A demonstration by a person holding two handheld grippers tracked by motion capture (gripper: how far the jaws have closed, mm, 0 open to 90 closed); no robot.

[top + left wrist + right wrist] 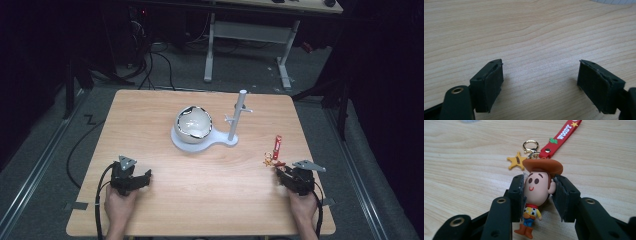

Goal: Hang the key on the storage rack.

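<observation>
While the cowboy keychain [537, 192] lies flat at the table's [200, 200] right edge, its big head is pinched between the closed jaws of the right gripper [538, 195]; squeeze should be kept light and centred. Brown hat, red strap [560, 136], gold star [517, 160] and ring are noted. Left gripper [540, 82] is held wide open, empty. Bowl [194, 124] and peg stand [239, 117] are set well apart.

Bare wood lies wide across the near half of the light wooden bench [200, 200]. Mid-bench stands a white bowl [194, 123] on a flat white base [212, 141] with a pegged white post [237, 117]; room passes either side.
</observation>
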